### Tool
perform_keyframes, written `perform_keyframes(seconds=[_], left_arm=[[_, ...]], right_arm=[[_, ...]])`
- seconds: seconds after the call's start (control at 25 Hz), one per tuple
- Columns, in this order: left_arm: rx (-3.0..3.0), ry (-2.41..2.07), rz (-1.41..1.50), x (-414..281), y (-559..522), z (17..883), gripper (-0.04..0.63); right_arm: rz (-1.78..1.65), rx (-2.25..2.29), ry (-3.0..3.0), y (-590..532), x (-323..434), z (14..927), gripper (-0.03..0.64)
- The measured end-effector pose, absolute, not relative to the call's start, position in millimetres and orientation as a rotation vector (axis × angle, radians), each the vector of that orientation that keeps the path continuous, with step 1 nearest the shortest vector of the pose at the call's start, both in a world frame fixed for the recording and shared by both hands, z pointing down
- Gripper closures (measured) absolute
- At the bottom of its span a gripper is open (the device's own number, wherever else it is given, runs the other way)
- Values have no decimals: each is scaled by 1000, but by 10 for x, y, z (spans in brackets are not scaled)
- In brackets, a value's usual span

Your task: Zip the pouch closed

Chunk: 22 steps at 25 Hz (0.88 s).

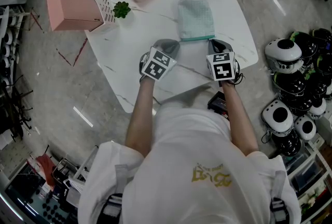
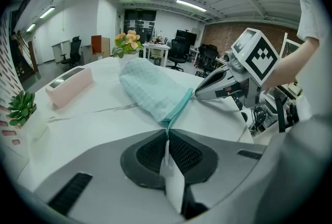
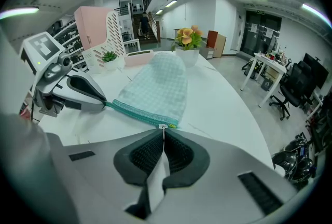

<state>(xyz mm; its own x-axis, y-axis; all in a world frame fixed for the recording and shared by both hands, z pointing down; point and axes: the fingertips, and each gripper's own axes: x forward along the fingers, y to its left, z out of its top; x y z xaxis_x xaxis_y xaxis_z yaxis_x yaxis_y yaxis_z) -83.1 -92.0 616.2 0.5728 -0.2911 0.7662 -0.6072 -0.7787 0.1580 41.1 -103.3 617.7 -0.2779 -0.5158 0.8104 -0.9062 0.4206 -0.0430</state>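
The head view looks steeply down from above the person onto the white bench (image 1: 155,15). The cameras on the left tongs (image 2: 167,137) and right tongs (image 3: 163,137) sit low, just behind their own jaws, facing out across the bench top. All three share the pouch (image 1: 196,18), seen close; each tongs view catches the other tongs at its side
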Motion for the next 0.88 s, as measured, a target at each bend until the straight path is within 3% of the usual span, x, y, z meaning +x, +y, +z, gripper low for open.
perform_keyframes(seconds=[0.4,0.56,0.76,0.88], left_arm=[[2309,-814,992,-967,-967,6181,552],[2236,-896,821,-1016,-1059,6116,428],[2272,-1034,757,-1056,-1148,5898,410],[2290,-1126,680,-1074,-1161,5702,410]], right_arm=[[912,1272,-2000,-1011,332,6170,575],[933,1262,-2046,-995,267,6032,541],[927,1348,-2084,-974,338,5801,549],[924,1438,-2134,-979,422,5549,592]])
